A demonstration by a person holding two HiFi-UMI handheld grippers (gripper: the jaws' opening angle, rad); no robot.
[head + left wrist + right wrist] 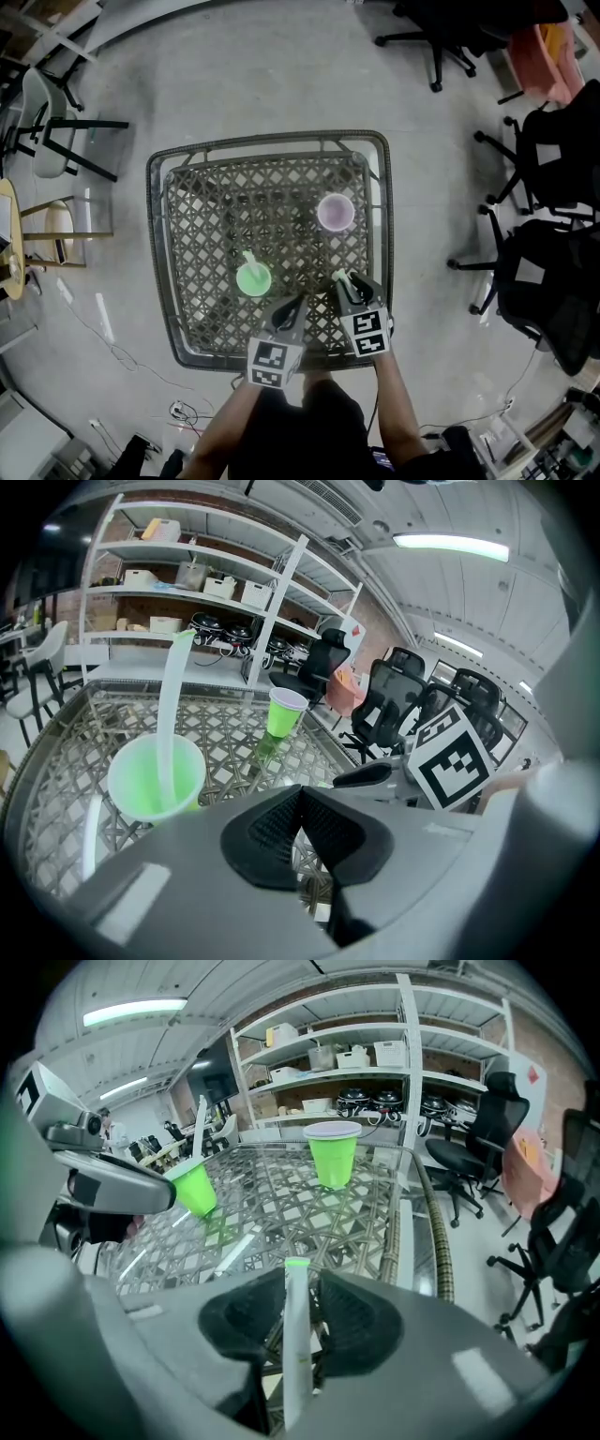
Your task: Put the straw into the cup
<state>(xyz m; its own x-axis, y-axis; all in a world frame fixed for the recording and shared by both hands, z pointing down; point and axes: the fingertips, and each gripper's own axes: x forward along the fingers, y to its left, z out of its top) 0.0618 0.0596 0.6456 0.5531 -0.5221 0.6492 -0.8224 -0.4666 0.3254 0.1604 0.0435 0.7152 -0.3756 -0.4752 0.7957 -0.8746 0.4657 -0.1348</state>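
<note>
A green cup [253,279] [155,780] with a white straw [169,714] standing in it sits on the table's near left. A second cup [336,212] [333,1155] stands without a straw farther back on the right. Another white straw with a green tip [296,1335] [338,276] runs lengthwise between the jaws of my right gripper [345,280] [298,1283]. Those jaws are apart, and a thin gap shows beside the straw. My left gripper [292,307] [300,799] hovers just right of the near cup, shut with nothing in it.
The table [155,244] is a glass top over wicker lattice with a raised woven rim. Black office chairs [553,281] crowd the right side, and folding chairs [56,122] stand at the left. Shelving [375,1054] fills the far wall.
</note>
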